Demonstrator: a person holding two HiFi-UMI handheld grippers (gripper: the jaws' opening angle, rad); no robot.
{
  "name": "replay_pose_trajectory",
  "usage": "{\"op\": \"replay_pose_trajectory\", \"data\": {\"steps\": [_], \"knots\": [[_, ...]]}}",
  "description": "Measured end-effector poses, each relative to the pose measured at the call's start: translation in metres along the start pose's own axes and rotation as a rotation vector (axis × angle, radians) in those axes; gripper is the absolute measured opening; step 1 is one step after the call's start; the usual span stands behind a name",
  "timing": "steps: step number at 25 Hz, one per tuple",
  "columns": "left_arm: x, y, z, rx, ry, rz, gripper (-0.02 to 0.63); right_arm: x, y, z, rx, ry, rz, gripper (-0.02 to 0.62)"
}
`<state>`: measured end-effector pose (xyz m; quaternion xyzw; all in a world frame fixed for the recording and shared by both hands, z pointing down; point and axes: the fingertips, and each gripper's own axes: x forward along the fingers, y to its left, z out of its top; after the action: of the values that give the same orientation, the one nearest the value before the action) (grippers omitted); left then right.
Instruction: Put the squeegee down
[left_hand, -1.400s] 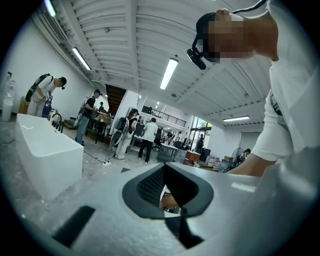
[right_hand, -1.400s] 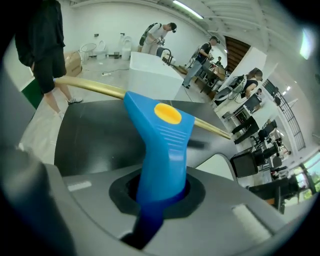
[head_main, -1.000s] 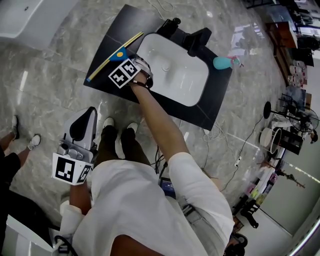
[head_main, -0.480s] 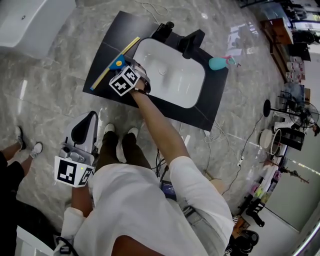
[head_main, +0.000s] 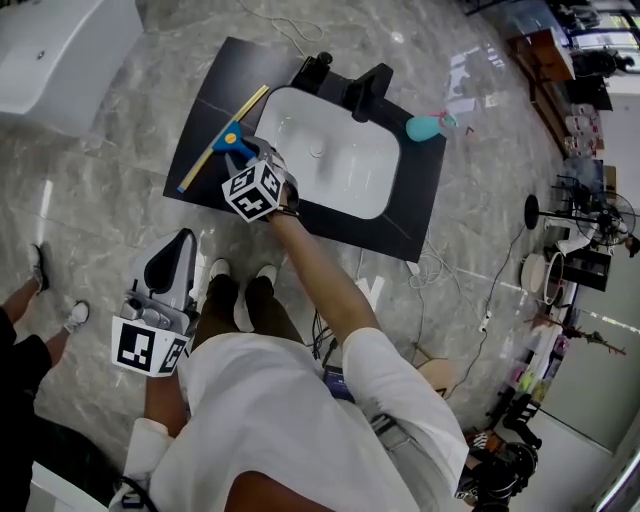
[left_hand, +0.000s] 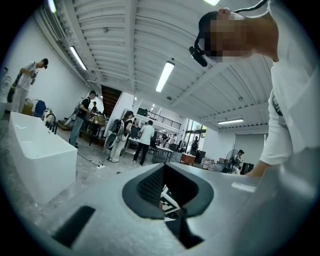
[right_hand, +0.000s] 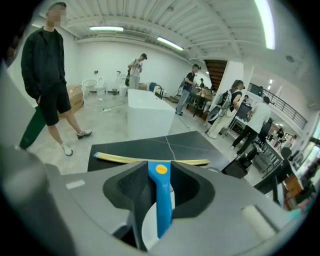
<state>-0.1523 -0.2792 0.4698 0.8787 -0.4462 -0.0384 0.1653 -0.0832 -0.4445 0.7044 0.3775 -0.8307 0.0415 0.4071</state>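
1. Wide shot first: grey marble floor (head_main: 100, 200) all round, and a black counter slab (head_main: 215, 75) sits on it in front of the person.
2. Set into that slab is the white sink (head_main: 350, 180), with a black faucet (head_main: 368, 90) at its far rim.
3. The person in the white shirt reaches the right arm out over the near left corner of the sink. The left arm is tucked in low by the hip.
4. The left gripper (head_main: 183, 240) points out level over the floor, well away from the counter. Its jaws are pressed together at the tips, and nothing is caught in them.
5. The right gripper (head_main: 250, 152) hangs tilted down over the slab, just left of the sink. Its jaws are closing. The squeegee's blue handle runs up the gap between them, but the white of the sink shows beside it and the pads are not pressing on it.
6. The squeegee (head_main: 215, 148) is down on the counter! Its long yellow blade lies flat along the black surface left of the sink, and the blue handle points back toward the right gripper.
7. Smallest of all, a teal spray bottle (head_main: 428, 126) lies on the slab at the sink's far right corner, well clear of everything else.
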Motion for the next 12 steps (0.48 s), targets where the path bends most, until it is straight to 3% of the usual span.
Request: {"op": "replay_pose_trajectory", "data": {"steps": [12], "knots": [[0.014,-0.018,0.011,0.024,0.004,-0.047,0.006,-0.154,-0.009,0.048,0.12,-0.402,-0.104,0.009]]}}
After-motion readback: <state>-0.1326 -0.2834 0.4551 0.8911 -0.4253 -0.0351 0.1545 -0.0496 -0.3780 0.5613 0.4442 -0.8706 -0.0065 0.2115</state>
